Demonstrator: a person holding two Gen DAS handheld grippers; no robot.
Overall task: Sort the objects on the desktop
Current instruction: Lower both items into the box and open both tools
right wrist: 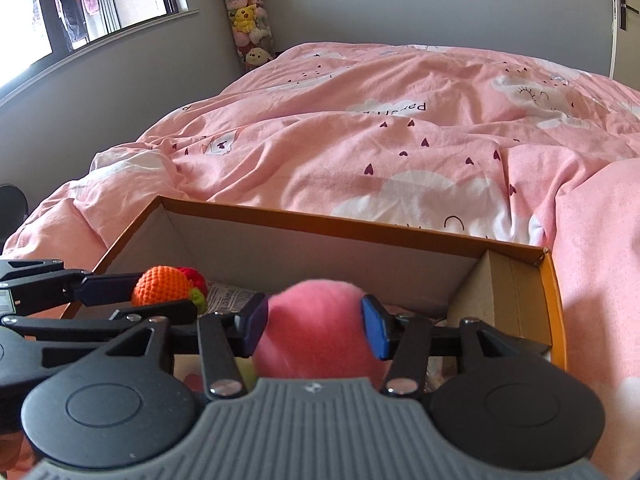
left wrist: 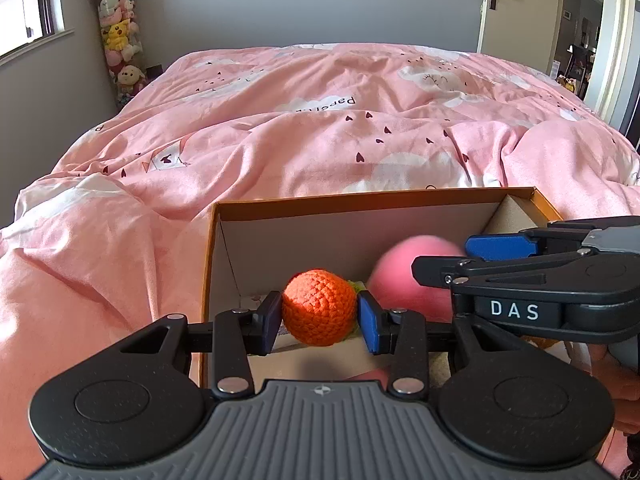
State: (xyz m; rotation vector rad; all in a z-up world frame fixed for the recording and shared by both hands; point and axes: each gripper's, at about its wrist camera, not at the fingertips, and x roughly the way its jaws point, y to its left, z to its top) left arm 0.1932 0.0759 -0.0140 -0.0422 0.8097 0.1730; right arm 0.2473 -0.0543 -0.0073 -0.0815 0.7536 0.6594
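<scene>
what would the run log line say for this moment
left gripper: shut on orange crochet ball | right gripper: pink ball between fingers, blurred, grip unclear | both over cardboard box

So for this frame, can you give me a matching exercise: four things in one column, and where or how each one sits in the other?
Things:
1. orange crochet ball
2. pink ball
3. cardboard box
4. plush toys

Places or states:
A. stacked in the room corner beside the window
B. between the pads of the right gripper
C. open-topped, with an orange rim
D. clamped by the left gripper

Pairs: 1-D, 2-B, 3-C, 4-A
</scene>
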